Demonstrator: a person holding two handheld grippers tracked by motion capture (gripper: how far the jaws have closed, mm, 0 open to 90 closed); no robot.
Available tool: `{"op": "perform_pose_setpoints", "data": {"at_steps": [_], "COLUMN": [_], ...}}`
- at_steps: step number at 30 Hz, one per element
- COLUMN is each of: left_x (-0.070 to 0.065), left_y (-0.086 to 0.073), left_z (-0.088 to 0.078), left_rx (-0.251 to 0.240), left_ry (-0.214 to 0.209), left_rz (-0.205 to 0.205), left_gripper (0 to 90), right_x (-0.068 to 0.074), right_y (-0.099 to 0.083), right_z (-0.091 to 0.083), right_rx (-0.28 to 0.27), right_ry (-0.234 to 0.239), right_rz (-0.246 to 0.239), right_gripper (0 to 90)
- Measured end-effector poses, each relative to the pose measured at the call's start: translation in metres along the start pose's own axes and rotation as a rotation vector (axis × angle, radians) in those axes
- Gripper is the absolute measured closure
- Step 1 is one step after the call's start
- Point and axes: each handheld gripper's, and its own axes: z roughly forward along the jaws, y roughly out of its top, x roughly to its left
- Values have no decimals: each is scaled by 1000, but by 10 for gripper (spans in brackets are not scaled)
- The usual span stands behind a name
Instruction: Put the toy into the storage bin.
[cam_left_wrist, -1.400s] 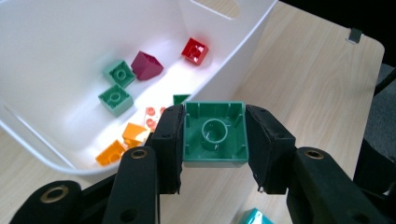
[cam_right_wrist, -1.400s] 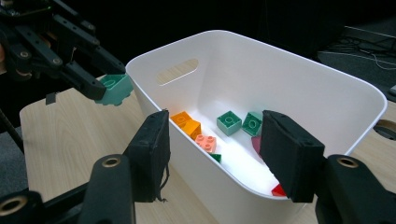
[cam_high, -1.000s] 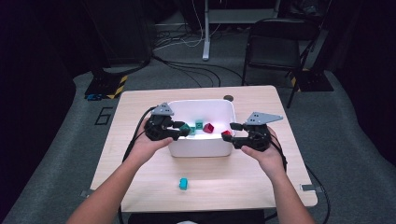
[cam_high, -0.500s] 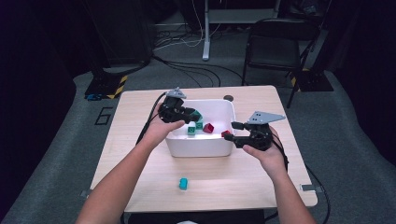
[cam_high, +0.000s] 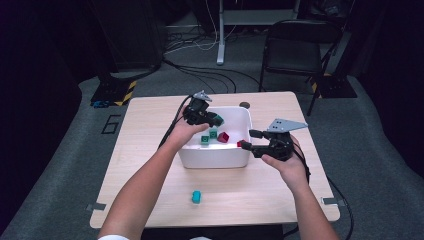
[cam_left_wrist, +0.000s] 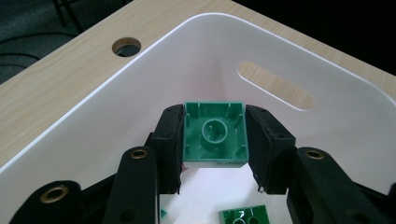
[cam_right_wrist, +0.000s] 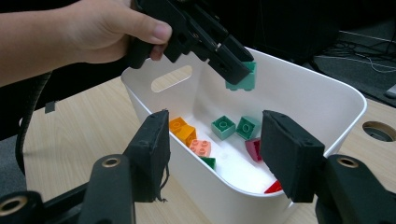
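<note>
The left gripper is clenched on a green brick, its two pads pressed flat against the brick's sides with the hollow underside turned toward that gripper's own camera. A second ago this gripper sat low at the bin's near-left corner; now it has swung across and hangs over the far-left part of the white bin, the brick held above the open interior and well clear of the floor of it. In the right gripper view the same brick hangs above the bricks that already lie inside. My guess is that the carry is over and only the drop is left.

The right gripper has not shifted. Its jaws stand apart with nothing between them, poised at the bin's right wall near the near-right corner, where a red piece shows just beside its tips.

Inside the bin lie two green bricks, an orange one, a pink one and a dark red one. On the table, toward its near edge, a blue brick lies alone, well apart from the bin and likely next to be fetched.
</note>
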Motion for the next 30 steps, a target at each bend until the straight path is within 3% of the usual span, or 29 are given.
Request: {"op": "perform_pose_setpoints", "data": {"at_steps": [9,13,19,26,30], "left_x": [4,4,-5,-24,-32], "left_y": [-1,0,-1,-9,-16], "left_z": [8,2,-16,-51,-67], "left_rx": [35,27,1,-63,-68], "left_ry": [35,48,66,46,41], "left_rz": [-11,-13,14,42,54], "left_gripper": [580,517,471,464,464], "right_x": [1,1,1,2,1], "right_y": [0,-1,-1,-1,-1], "right_z": [1,2,2,2,2], "right_rx": [2,4,7,7,8], "right_ry": [1,2,0,-3,-6], "right_rz": [-1,-3,1,-3,-1], "right_gripper": [421,421,421,420,420]}}
